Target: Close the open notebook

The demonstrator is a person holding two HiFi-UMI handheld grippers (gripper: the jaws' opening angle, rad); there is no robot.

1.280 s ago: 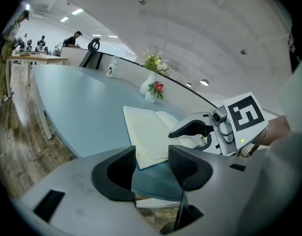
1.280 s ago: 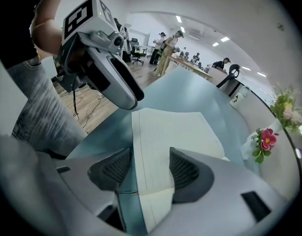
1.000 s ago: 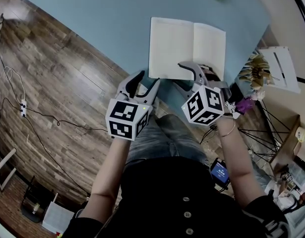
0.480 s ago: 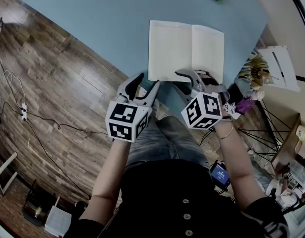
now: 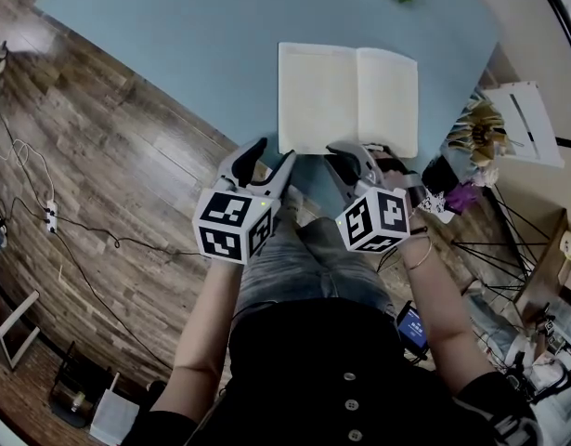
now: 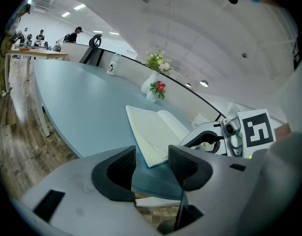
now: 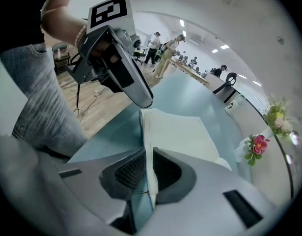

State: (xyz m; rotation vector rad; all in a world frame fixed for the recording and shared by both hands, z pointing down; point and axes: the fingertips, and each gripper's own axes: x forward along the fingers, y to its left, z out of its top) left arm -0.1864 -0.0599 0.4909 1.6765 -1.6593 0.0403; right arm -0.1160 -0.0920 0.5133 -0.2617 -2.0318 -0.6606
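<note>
Right claw (image 7: 149,150), closed on the notebook (image 5: 317,96) at the near edge of the tabletop (image 5: 174,45), grips thinly: pages may slip. Left claw (image 6: 151,147) gapes empty.

Nothing legible from where I stand
My left cube (image 5: 231,226) and right cube (image 5: 376,219) carry black-and-white square markers, no letters; the notebook (image 5: 345,96) pages show no readable print; the dark mark on the white container (image 6: 111,64), eleven o'clock on the tabletop (image 6: 82,97), is too small to read.
</note>
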